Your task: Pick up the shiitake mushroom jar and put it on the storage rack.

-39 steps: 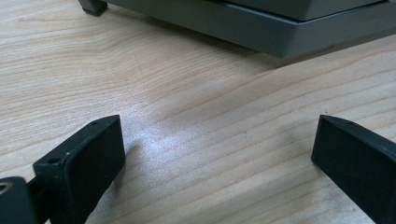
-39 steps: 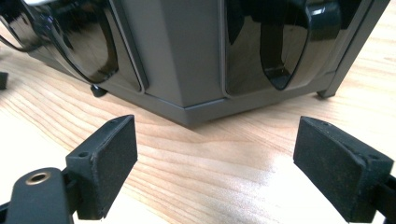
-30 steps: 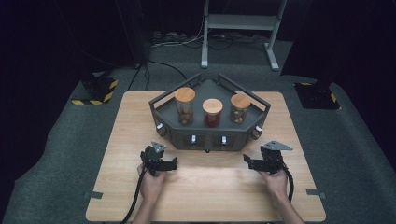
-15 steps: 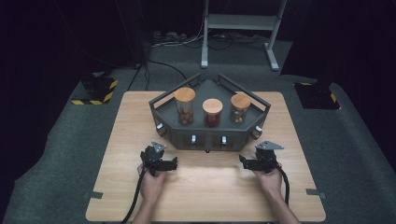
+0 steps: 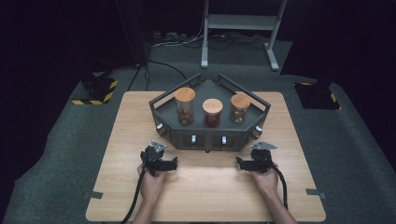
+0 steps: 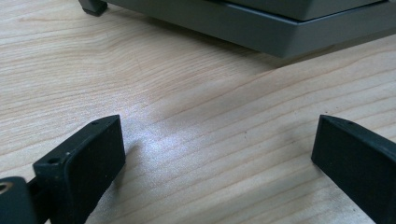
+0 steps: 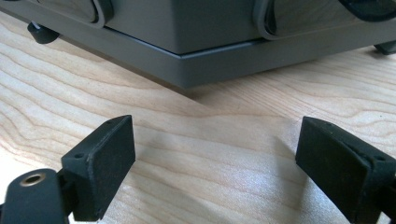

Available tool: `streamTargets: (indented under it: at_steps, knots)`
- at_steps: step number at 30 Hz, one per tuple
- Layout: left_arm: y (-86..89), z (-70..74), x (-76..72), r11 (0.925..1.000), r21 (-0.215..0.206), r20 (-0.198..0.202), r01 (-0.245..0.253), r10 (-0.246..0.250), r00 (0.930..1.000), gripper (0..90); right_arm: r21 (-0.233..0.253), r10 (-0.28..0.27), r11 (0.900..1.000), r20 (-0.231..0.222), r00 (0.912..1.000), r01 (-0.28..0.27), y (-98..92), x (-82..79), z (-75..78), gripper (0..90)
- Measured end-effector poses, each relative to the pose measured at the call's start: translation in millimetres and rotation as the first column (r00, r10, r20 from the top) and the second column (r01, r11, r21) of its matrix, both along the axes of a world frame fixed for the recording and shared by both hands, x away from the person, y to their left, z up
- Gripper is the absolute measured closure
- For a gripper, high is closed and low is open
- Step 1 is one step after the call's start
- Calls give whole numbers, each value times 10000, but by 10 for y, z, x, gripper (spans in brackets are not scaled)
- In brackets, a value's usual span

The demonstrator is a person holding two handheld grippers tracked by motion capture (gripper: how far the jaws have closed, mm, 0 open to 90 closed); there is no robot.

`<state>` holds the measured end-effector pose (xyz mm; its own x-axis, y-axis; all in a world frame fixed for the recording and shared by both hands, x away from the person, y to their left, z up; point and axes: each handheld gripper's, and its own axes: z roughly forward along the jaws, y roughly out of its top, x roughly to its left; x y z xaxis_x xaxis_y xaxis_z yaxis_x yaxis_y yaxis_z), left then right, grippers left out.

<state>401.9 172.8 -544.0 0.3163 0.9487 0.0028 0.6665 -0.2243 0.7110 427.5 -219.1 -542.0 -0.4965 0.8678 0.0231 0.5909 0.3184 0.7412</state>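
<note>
Two tongs, one per hand, low over the table near its 6 o'clock edge. Left tongs: jaws spread wide, nothing between them but bare wood grain, as its own view shows; whether the jaws touch the wood cannot be told. They point toward 3 o'clock in the high view, just short of the rack's front left corner. Right tongs: jaws likewise wide apart and empty, pointing toward 9 o'clock, with the rack's front base just ahead in its own view. The left hand and right hand grip the handles, a black cable trailing from each toward the near edge.

One grey angular rack at table centre, toward 12 o'clock from both tongs, standing on small dark feet with knobs along its front face. Three glass jars with wooden lids stand in it in a row: left jar, tallest, brown contents; middle jar, reddish contents; right jar, pale brown contents. All upright, well apart from the tongs.

One table, light wood, rectangular, tape tabs at its near corners.

Room: dark, grey carpet floor; a black-and-yellow striped block at 10 o'clock; a metal stand base and loose cables at 12 o'clock.
</note>
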Motion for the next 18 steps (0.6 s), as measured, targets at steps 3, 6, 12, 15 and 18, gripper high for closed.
streamTargets:
  at_steps: [3,6,12,15,18]
  knots:
    - [0,0,0,10000,1,-1,-3,3,10000,26,-90,41,10000,-41,10000,-41,10,1,-2,117]
    - [0,0,0,10000,1,-1,-2,2,10000,26,-388,152,9991,45,9999,-150,26,-2,-6,115]
    - [0,0,0,10000,2,-1,-1,1,10000,26,-378,166,9992,38,9999,-165,24,1,-7,113]
    - [0,0,0,10000,3,-3,-1,1,10000,26,-373,173,9992,33,9998,-172,23,2,-7,113]
    - [-1,0,-1,10000,4,-2,-10,10,10000,26,-372,173,9992,33,9998,-171,23,2,-7,113]
